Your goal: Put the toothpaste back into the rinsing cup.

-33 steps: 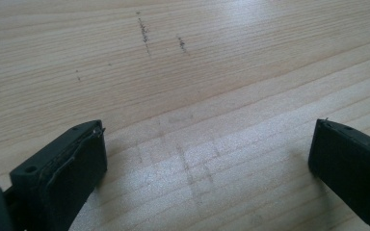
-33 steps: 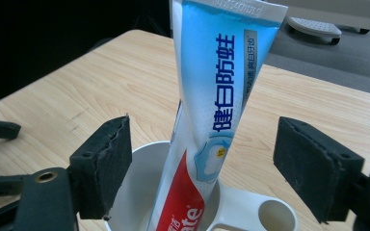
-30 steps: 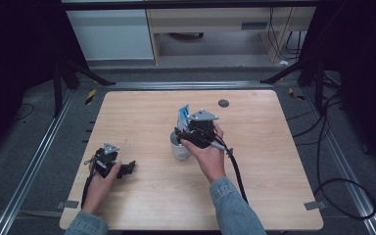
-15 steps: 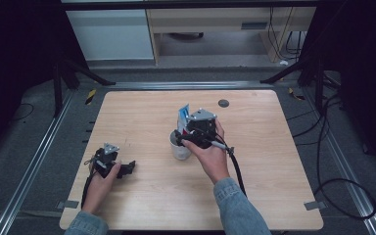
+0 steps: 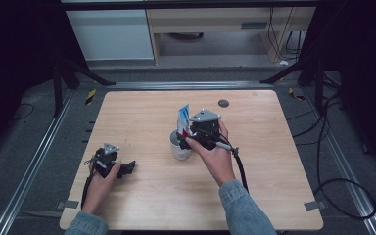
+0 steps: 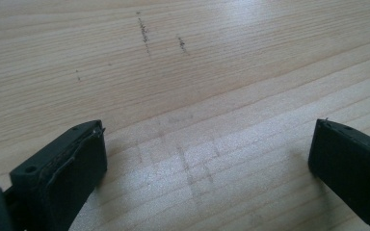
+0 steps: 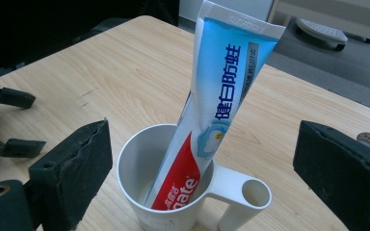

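Toothpaste tube (image 7: 207, 120) stood crimp-end up in a white cup (image 7: 173, 192) near the middle of the wooden table (image 5: 142, 112), leaning against the far rim with its cap end down at the bottom. The right gripper (image 7: 202, 178) hovered just above the cup, its black jaws spread wide to either side of the tube and touching neither tube nor cup. In the high view the right gripper (image 5: 201, 132) sat over the cup (image 5: 180, 147), the tube (image 5: 183, 117) poking out beside it. The cup's handle (image 7: 243, 197), with its round hole, pointed toward the camera's lower right.

The left gripper (image 5: 111, 164) lay low on the table near the person's front-left corner, well apart from the cup; its own view showed jaws wide apart over bare wood, holding nothing.

Judging by the pose, the step in hand was either taking hold of the tube or letting it stand in the cup. To do it well, the jaws would need to close squarely on the tube's flat faces, above the rim, and any lift should follow the tube's lean, lest the light cup tip or drag along. The idle left gripper could steady the cup by its handle.
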`<state>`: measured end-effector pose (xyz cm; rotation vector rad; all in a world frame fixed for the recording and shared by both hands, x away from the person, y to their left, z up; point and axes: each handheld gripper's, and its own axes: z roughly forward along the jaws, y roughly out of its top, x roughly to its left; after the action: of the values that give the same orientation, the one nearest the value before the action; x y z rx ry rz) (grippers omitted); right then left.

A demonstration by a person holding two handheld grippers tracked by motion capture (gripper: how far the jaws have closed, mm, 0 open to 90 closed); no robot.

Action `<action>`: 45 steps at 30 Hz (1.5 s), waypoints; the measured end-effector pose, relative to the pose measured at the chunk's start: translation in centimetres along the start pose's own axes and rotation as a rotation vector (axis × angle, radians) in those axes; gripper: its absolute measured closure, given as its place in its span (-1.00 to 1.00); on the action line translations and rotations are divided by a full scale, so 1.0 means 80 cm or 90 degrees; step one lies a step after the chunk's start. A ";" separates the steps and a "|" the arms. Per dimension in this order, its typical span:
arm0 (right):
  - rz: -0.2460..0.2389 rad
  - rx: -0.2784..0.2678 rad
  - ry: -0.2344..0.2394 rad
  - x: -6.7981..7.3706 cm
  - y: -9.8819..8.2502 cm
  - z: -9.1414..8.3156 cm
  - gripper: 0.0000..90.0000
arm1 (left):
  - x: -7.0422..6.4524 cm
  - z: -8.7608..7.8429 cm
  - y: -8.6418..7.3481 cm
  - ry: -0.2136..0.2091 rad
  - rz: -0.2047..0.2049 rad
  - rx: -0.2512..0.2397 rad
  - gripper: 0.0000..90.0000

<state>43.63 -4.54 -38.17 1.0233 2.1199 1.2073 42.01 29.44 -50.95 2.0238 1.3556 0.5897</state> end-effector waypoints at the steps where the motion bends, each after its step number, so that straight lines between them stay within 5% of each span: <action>1: -0.003 -0.001 0.002 0.000 0.000 -0.001 -0.86 | 0.000 0.000 0.000 0.000 0.000 0.000 -1.00; 13: -0.017 0.008 0.016 -0.011 -0.006 -0.016 -0.86 | 0.000 0.000 0.000 0.000 0.000 0.000 -1.00; 45: 0.033 0.023 -0.038 -0.071 -0.054 -0.044 -0.78 | 0.000 0.000 0.000 0.000 0.000 0.000 -1.00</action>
<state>42.88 -12.27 -39.94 1.1223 2.0871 1.1521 42.02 29.44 -50.95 2.0239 1.3557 0.5899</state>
